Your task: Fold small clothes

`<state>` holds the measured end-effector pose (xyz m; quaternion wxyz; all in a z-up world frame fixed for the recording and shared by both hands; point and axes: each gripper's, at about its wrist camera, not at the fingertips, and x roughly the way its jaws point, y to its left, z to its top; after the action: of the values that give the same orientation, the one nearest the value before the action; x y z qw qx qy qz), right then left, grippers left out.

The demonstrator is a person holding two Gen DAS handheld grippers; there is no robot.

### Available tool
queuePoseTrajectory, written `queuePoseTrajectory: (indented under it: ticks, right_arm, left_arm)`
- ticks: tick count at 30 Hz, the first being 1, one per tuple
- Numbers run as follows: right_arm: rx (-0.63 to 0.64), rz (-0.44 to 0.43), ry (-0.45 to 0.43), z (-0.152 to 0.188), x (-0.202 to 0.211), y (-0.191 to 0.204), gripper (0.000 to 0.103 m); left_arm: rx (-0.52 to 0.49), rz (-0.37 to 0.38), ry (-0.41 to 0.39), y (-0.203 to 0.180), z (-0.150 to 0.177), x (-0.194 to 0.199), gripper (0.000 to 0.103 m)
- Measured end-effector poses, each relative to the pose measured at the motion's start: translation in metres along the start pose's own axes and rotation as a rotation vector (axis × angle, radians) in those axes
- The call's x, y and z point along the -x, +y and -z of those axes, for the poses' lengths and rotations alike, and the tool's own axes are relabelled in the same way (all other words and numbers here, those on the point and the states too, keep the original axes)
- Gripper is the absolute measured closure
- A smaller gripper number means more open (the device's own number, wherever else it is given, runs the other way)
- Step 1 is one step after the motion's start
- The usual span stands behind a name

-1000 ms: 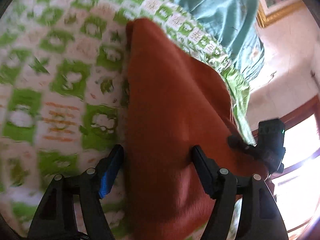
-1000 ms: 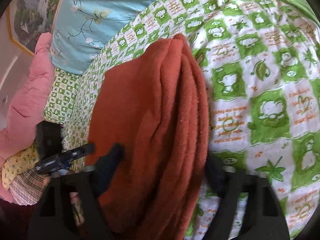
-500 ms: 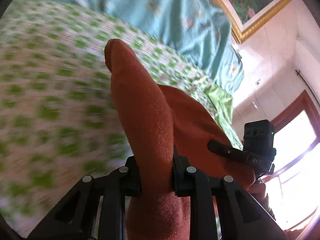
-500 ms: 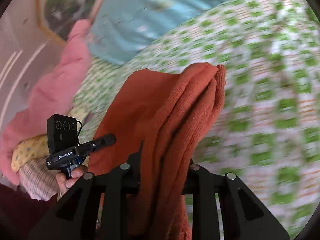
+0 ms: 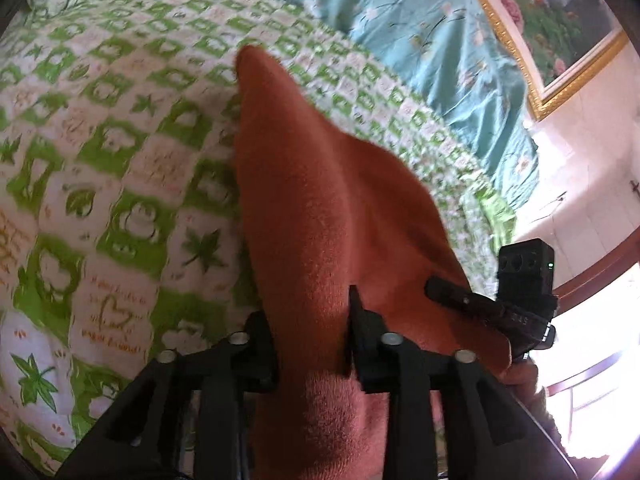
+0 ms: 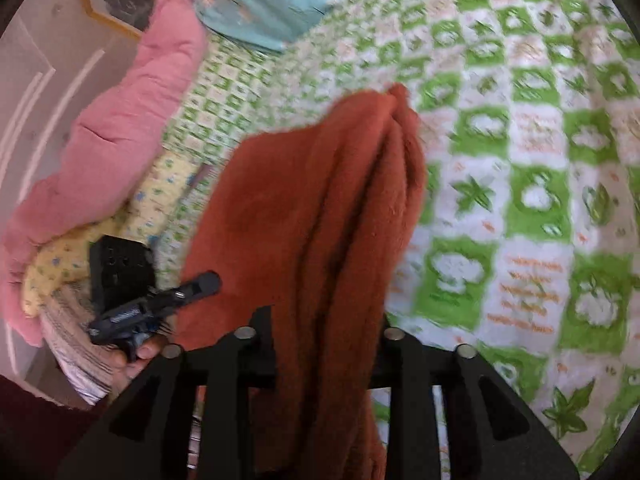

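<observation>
A folded rust-orange garment [image 5: 320,216] is held up over the green-and-white patterned bedspread [image 5: 100,168]. My left gripper [image 5: 310,320] is shut on its near edge, with cloth bulging between the jaws. My right gripper [image 6: 326,332] is shut on the other near edge of the garment [image 6: 320,216], where several folded layers show. The far end of the garment hangs toward the bedspread [image 6: 520,200]. Each view shows the other gripper beside the cloth: the right one in the left wrist view [image 5: 500,304], the left one in the right wrist view [image 6: 144,304].
A teal floral sheet [image 5: 420,40] lies at the head of the bed under a gold-framed picture [image 5: 540,20]. A pink quilt [image 6: 112,128], a yellow floral cloth [image 6: 80,256] and a plaid cloth [image 6: 72,344] are piled at the bed's side. A bright window [image 5: 592,360] is at the right.
Both grippers closed on the garment's near edges and lifted it off the bedspread. Since half a second ago the view has tilted down a little toward the bed.
</observation>
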<state>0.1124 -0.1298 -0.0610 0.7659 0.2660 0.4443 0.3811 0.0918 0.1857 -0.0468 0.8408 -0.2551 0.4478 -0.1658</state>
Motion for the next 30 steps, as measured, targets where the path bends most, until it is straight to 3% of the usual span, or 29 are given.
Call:
queuePoseTrajectory:
  ticks: [1,4,8,10,12,14,17,20,24,25,26,27,28,30]
  right_arm:
    - [-0.007,0.017,0.006,0.003,0.000,-0.003,0.060]
    - [-0.029,0.061,-0.011,0.004,0.009,-0.001,0.059]
    - [0.036,0.242,-0.081,-0.008,0.036,0.020,0.057]
    - [0.066,0.280,-0.136,-0.017,0.046,0.031,0.057]
    - [0.068,0.245,-0.184,-0.027,0.052,0.038,0.057]
    - [0.045,0.197,-0.165,-0.038,0.045,0.036,0.057]
    - [-0.007,0.248,-0.098,-0.049,0.019,0.025,0.058]
    - [-0.083,0.197,-0.057,-0.053,-0.001,0.009,0.066]
    - [-0.060,0.176,-0.071,-0.060,-0.007,0.012,0.075]
    - [-0.051,0.175,-0.076,-0.062,-0.007,0.014,0.092]
    - [-0.040,0.176,-0.084,-0.065,-0.006,0.016,0.092]
    - [-0.032,0.168,-0.101,-0.067,-0.001,0.019,0.092]
    - [-0.030,0.152,-0.119,-0.068,0.005,0.020,0.092]
    - [0.000,0.130,-0.180,-0.065,0.025,0.026,0.092]
  left_arm:
    - [-0.006,-0.015,-0.004,0.001,0.002,0.001,0.061]
    - [-0.028,-0.081,-0.028,-0.004,0.004,0.005,0.047]
    - [-0.028,-0.123,-0.072,-0.001,0.001,0.021,0.043]
    - [-0.016,-0.139,-0.097,-0.001,-0.004,0.026,0.043]
    - [-0.002,-0.140,-0.106,0.003,-0.009,0.028,0.043]
    - [0.007,-0.159,-0.098,0.004,-0.013,0.026,0.043]
    - [0.016,-0.198,-0.083,0.004,-0.020,0.017,0.041]
    - [0.048,-0.198,-0.067,0.008,-0.031,0.006,0.041]
    - [0.055,-0.203,-0.047,0.011,-0.057,-0.012,0.041]
    - [0.053,-0.199,-0.043,0.011,-0.063,-0.016,0.044]
    - [0.054,-0.199,-0.040,0.012,-0.070,-0.020,0.047]
    - [0.057,-0.198,-0.038,0.011,-0.076,-0.023,0.059]
    - [0.048,-0.184,-0.031,0.007,-0.081,-0.024,0.065]
    - [-0.005,-0.195,-0.027,-0.005,-0.085,-0.026,0.065]
